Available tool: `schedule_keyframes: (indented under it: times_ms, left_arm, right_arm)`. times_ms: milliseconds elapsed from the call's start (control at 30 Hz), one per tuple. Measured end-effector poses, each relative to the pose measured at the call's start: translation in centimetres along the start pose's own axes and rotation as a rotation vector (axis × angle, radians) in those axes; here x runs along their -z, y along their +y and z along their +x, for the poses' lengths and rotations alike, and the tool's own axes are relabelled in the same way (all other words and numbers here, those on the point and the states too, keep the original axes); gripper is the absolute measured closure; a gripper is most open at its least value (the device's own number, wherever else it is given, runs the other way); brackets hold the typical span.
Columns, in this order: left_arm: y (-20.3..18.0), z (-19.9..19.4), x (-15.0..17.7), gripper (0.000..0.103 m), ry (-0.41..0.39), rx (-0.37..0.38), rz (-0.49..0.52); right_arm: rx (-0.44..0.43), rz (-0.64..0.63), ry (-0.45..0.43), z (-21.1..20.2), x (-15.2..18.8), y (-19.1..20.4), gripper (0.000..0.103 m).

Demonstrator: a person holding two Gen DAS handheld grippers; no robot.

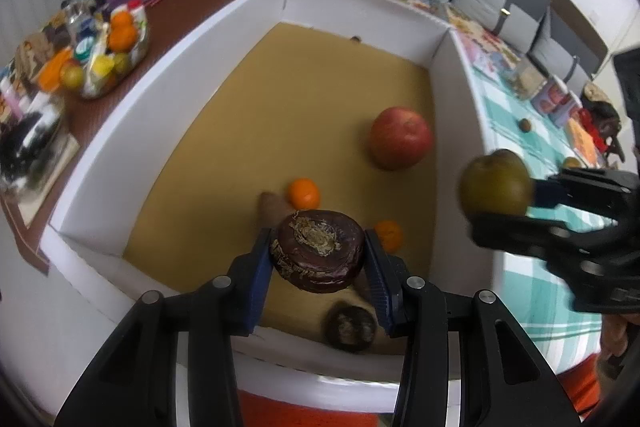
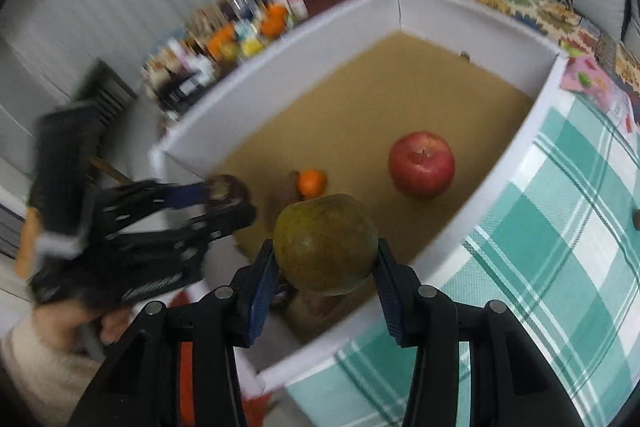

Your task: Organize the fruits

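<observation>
Red apple (image 1: 401, 138), two oranges (image 1: 303, 193) boxed

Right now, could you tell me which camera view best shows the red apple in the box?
The right wrist view: the red apple sits sharp there, stem dimple visible. The left wrist view shows the apple too, but softer and without the stem.

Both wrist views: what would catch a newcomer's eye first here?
Each gripper is clamped on a fruit above the white box: the left gripper holds a dark, wrinkled purple fruit, the right gripper a greenish-brown round fruit. Next comes the big red apple on the box's tan floor, toward its right wall, with a small orange nearer the middle.
</observation>
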State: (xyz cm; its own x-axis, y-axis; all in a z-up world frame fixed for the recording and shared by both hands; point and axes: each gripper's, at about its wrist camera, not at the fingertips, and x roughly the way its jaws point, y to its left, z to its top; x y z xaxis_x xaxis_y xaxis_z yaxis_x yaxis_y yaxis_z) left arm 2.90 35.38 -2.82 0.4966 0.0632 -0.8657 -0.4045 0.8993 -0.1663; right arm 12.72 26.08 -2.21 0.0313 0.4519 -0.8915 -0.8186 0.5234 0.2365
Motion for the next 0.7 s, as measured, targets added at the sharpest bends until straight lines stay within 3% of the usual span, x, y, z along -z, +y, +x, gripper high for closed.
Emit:
schedule_keyframes:
  times_ms: [100, 133, 167, 200, 267, 367, 467, 533, 700]
  left_arm:
    - [0.7, 0.4, 0.3, 0.056, 0.012, -0.023, -0.013]
    - [0.9, 0.4, 0.4, 0.051, 0.009, -0.036, -0.017]
    - [1.0, 0.4, 0.4, 0.038, 0.006, -0.047, -0.020]
    - [1.1, 0.4, 0.4, 0.033, -0.003, -0.062, -0.024]
    - [1.0, -0.2, 0.6, 0.027, -0.034, -0.073, -0.023]
    - [0.0, -1.3, 0.6, 0.027, -0.069, -0.066, -0.015]
    - [-2.5, -2.7, 0.7, 0.025, -0.122, -0.029, 0.009]
    - [-5.3, -3.6, 1.1, 0.022, -0.159, 0.020, 0.038]
    - [-13.9, -4.1, 2.7, 0.018, -0.185, 0.160, 0.149]
  right_arm:
    - [0.031, 0.008, 0.022, 2.2, -1.2, -0.3, 0.055]
    - [0.034, 0.021, 0.016, 2.4, -1.3, -0.8, 0.054]
    - [0.030, 0.034, 0.001, 2.5, -1.7, -1.0, 0.047]
    - [0.024, 0.051, -0.017, 2.1, -1.9, -1.3, 0.031]
    - [0.019, 0.093, -0.086, 0.5, -1.6, -2.2, 0.011]
    - [0.027, 0.116, -0.184, -3.1, 0.0, -3.5, 0.010]
    - [0.079, 0.131, -0.276, -6.5, 3.6, -5.5, 0.001]
    - [0.158, 0.155, -0.313, -8.3, 7.7, -7.9, 0.000]
    - [0.357, 0.275, -0.285, -9.5, 18.9, -15.5, 0.000]
